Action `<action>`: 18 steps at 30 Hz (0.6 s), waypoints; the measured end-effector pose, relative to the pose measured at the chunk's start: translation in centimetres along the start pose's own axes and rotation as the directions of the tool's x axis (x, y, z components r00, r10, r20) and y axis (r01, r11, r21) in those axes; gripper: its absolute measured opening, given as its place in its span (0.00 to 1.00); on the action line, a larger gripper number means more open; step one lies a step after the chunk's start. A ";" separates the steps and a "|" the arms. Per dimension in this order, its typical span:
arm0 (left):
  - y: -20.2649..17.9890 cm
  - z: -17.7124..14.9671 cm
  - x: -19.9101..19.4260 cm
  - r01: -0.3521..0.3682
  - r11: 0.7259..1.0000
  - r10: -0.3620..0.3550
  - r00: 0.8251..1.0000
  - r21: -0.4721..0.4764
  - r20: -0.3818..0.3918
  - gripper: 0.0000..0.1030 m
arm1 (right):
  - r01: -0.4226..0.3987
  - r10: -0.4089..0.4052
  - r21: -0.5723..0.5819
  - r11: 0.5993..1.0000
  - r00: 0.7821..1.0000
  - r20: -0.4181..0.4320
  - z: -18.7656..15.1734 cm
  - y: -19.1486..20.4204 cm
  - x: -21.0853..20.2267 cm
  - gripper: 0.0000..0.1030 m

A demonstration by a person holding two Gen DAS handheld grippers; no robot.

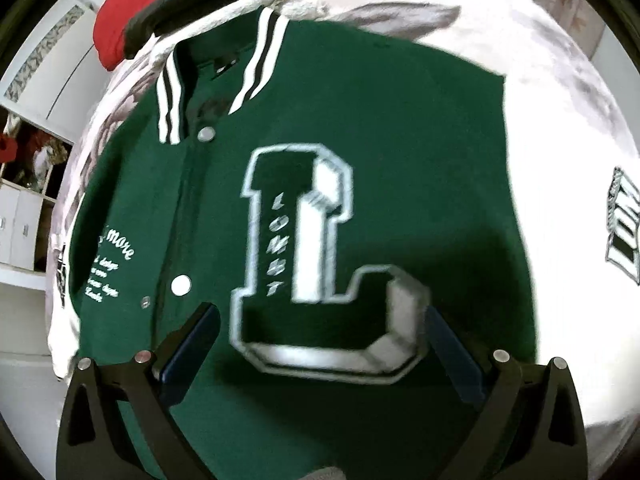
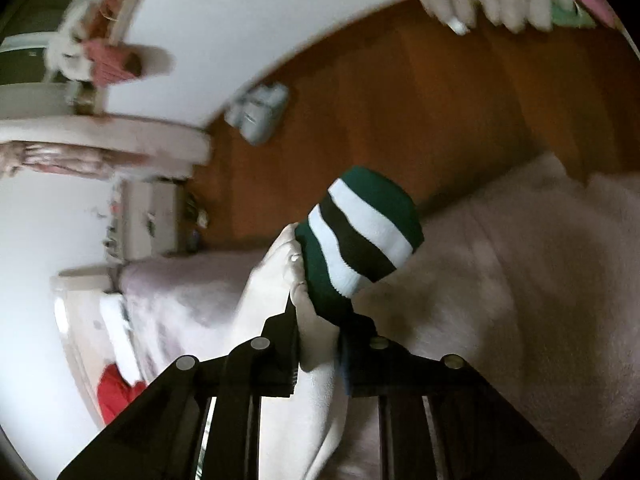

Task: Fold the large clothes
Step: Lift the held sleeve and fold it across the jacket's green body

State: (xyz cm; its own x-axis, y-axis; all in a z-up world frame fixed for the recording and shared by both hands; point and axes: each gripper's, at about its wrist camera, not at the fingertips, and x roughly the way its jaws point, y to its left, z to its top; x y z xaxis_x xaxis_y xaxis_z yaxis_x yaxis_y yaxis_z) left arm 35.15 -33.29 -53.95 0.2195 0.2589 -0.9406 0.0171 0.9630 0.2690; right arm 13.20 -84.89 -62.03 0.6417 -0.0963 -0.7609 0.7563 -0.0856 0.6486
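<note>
Left wrist: green jacket (image 1: 360, 120) flat, white sleeves (image 1: 568, 200)

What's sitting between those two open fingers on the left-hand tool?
Only the green jacket: in the left wrist view the left gripper is open over its front, the big white letter L filling the gap.

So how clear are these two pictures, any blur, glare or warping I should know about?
Left wrist view: the green jacket is slightly motion-blurred, worst around the big L patch; its white sleeve is blown out. Right wrist view: the background is smeared, the striped cuff is fairly sharp. Both have fisheye bending and dark corners.
</note>
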 end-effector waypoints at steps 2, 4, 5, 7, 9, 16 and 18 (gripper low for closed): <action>-1.5 0.4 0.1 -0.020 0.999 0.020 1.000 0.031 0.018 1.00 | -0.025 0.026 -0.049 0.998 0.999 0.023 0.5 3.0 -0.7 0.15; -3.3 0.5 1.1 -0.068 0.993 0.066 0.998 0.099 0.017 1.00 | -0.039 0.044 -0.119 0.992 0.998 0.039 0.5 6.5 -1.4 0.15; -4.1 0.4 2.0 -0.090 0.987 0.089 0.996 0.133 0.011 1.00 | -0.039 0.047 -0.174 0.984 0.998 0.043 0.0 8.9 -1.6 0.15; -4.3 0.3 2.7 -0.093 0.985 0.091 0.996 0.148 0.021 1.00 | -0.050 0.061 -0.240 0.970 0.997 0.043 -0.6 11.5 -3.1 0.15; -3.5 0.5 2.3 -0.053 0.989 0.052 0.999 0.140 0.008 1.00 | -0.074 0.087 -0.310 0.948 0.996 0.028 -2.1 15.0 -4.1 0.15; 7.3 1.0 -1.7 0.036 0.997 -0.034 0.999 -0.075 0.037 1.00 | -0.158 0.141 -0.588 0.793 0.987 -0.075 -14.1 26.8 -7.2 0.15; 12.4 0.5 -2.0 0.011 0.989 -0.004 0.999 -0.150 0.047 1.00 | -0.180 0.127 -0.672 0.718 0.984 -0.127 -20.3 30.2 -7.3 0.15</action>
State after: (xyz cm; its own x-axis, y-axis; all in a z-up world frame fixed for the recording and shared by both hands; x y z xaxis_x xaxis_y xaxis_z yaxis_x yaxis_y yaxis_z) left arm 35.43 -21.88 -48.56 0.2651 0.2512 -0.9309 -0.1268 0.9662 0.2246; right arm 33.97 -66.67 -37.21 0.7435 0.0203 -0.6684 0.5136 0.6226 0.5903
